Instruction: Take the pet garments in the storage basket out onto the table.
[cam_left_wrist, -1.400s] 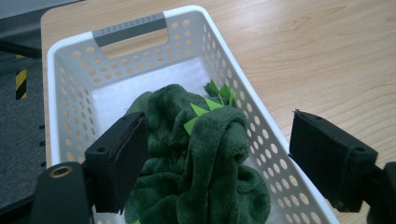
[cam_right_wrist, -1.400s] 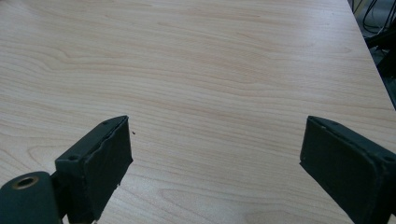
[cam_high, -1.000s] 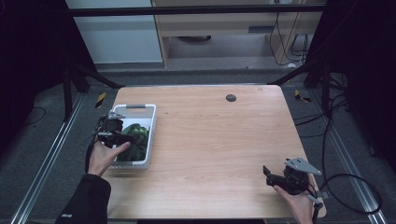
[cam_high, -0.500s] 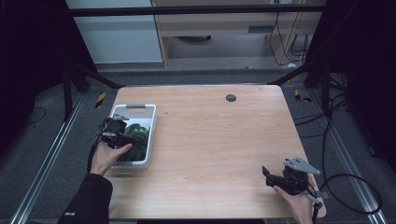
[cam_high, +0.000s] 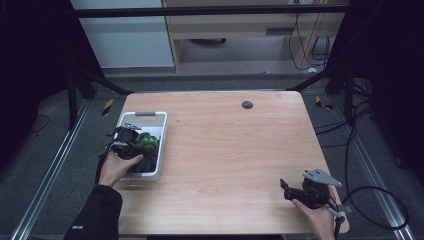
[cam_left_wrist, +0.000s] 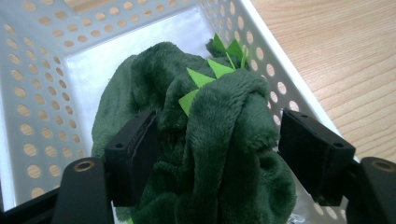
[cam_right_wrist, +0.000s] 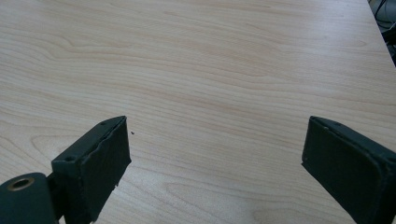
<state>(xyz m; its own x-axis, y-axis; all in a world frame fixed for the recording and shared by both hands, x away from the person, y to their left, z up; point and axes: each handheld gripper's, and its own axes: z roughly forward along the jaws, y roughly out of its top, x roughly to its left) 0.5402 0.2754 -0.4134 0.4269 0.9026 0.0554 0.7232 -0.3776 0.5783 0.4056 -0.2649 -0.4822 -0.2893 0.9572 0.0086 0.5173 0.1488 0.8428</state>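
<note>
Left gripper (cam_left_wrist: 217, 154), lower centre of its own view, jaws just closing around the green plush dinosaur (cam_left_wrist: 205, 140) in the white perforated basket (cam_left_wrist: 32, 93); left pad touches, right pad a gap off, no firm grip yet. Right gripper (cam_high: 290, 189) idles wide open at lower right over the wooden table (cam_high: 235, 150), out of the way.

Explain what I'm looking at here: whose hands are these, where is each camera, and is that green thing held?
No robot arm: a person holds a two-jaw hand tool in each hand. The high view looks down on a wooden table. The other two cameras ride on the tools, looking along their black jaws. The left gripper reaches into a white basket at the table's left edge; a green plush toy with light green spikes sits between its jaws, which have just been closing. One pad touches the plush, the other stands apart, so it isn't clamped. The right gripper is open over bare wood.
</note>
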